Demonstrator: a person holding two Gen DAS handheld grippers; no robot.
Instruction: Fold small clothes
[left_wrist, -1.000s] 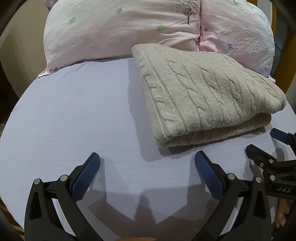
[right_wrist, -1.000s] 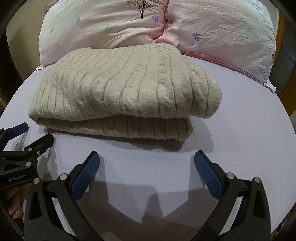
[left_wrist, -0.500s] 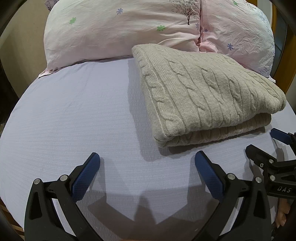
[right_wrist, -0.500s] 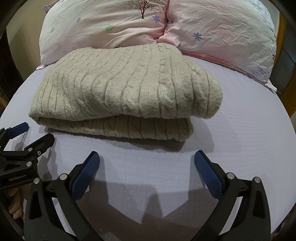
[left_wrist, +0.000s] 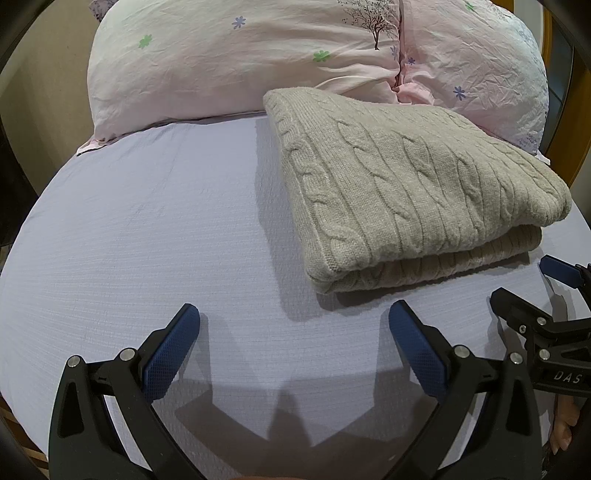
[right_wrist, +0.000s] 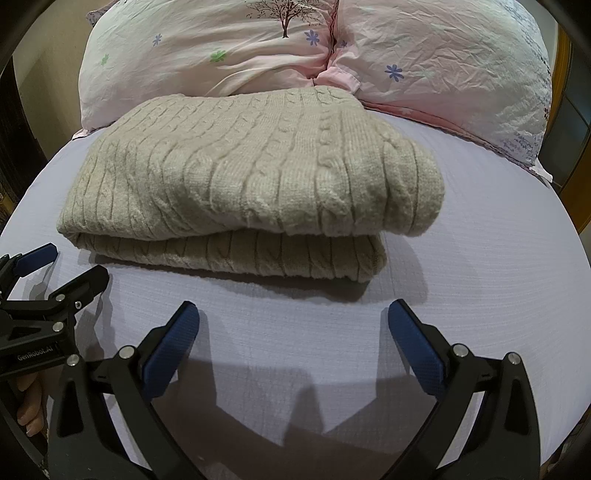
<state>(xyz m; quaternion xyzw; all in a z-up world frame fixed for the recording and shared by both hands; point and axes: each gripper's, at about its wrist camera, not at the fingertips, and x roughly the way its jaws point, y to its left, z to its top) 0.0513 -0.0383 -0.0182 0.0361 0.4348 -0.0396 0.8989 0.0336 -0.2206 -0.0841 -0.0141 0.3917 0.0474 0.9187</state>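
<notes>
We hold the left gripper level above the bed near its front edge, jaws spread, empty. The folded sweater lies beyond, against the pillows. The right gripper sits alongside, jaws spread.

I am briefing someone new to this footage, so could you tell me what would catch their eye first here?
A beige cable-knit sweater, already folded in two layers, lies on the lavender sheet just before two pink floral pillows. Nearer the camera, the left gripper and right gripper hover side by side above bare sheet, both open and empty.
</notes>
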